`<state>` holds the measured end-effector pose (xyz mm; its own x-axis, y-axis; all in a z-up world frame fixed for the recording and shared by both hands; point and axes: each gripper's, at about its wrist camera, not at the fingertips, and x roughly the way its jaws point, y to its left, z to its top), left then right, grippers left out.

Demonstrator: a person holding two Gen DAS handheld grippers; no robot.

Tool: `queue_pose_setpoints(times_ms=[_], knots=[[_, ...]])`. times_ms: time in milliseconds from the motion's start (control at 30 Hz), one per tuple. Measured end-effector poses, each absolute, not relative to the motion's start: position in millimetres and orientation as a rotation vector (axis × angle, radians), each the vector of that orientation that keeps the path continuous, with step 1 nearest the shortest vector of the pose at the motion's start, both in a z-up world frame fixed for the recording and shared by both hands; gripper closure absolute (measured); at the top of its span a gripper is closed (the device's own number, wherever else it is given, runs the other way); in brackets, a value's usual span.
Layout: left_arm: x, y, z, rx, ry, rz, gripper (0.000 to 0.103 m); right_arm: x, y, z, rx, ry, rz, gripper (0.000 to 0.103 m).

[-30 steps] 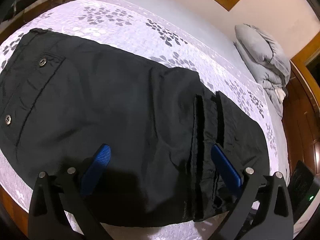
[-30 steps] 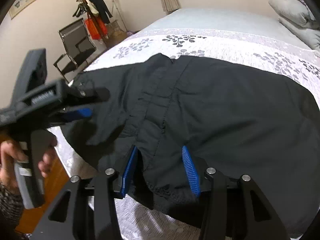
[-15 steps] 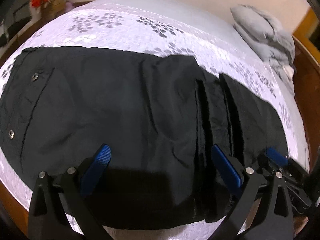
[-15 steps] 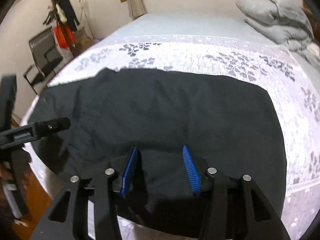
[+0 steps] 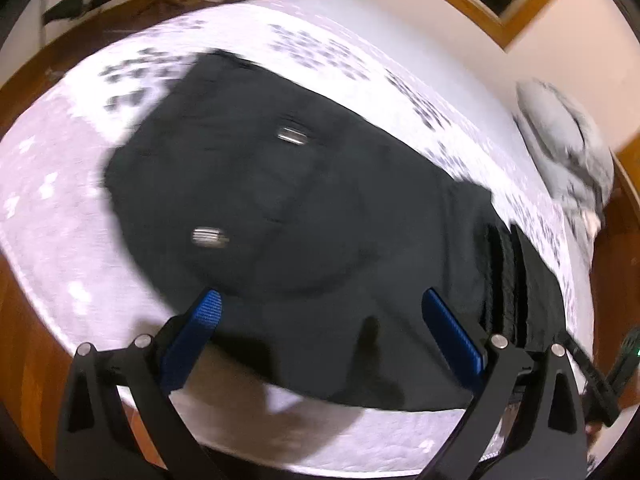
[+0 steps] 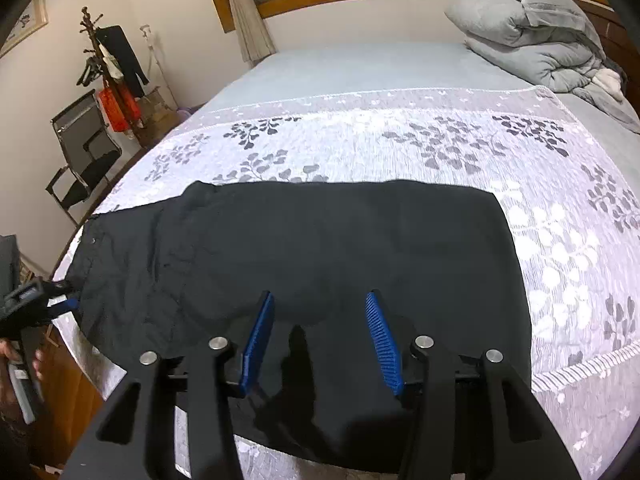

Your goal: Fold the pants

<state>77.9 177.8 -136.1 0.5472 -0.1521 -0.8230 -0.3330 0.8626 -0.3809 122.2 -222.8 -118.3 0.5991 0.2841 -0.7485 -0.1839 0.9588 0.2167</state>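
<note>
Pants (image 6: 320, 248): black, lying flat on the bed (image 6: 560, 208) just ahead of and under both your grippers, folded lengthwise into one long band.
Left gripper (image 5: 324, 332): your jaws stand wide apart with nothing between the pads; cloth lies below them, not pinched.
Right gripper (image 6: 320, 336): jaws part-open over the middle of the band, gripping nothing.
What changed, left: half a second ago your left gripper looked along the middle of the pants; now it has swung toward the waist, so the pocket snaps (image 5: 210, 237) sit straight ahead of it and the view is smeared by the sweep.
What changed, right: a second ago a bunched fold of cloth lay between your right pads; now the fabric under them is flat.
Seen from the right: your left gripper (image 6: 60, 306) shows far off to the left, at the waist edge.
Meaning: the lengthwise fold looks finished and released. You seem to be spreading out for the crosswise fold, left at the waist.
Next: judge a grip on the waist edge before lifting.
</note>
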Motion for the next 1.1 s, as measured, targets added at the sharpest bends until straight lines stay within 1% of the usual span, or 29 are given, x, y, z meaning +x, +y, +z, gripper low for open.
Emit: queue_pose_setpoints(times_ms=[167,267,367,700,1100], knots=[[56,231,-135,-0.654,0.905,0.168,0.003,123,-221,-126,0.125,0.913,0.272,0.054],[52,251,-144,-0.772,0.871,0.164,0.004,121,-218,-128,0.114,0.915,0.275,0.050],[45,266,-156,-0.910,0.831,0.174,0.004,120,-216,-129,0.087,0.913,0.275,0.050],[43,281,-182,-1.153,0.727,0.097,0.004,122,-218,-131,0.072,0.918,0.263,0.050],[75,278,-190,-1.222,0.691,0.085,0.005,124,-221,-133,0.064,0.921,0.251,0.049]])
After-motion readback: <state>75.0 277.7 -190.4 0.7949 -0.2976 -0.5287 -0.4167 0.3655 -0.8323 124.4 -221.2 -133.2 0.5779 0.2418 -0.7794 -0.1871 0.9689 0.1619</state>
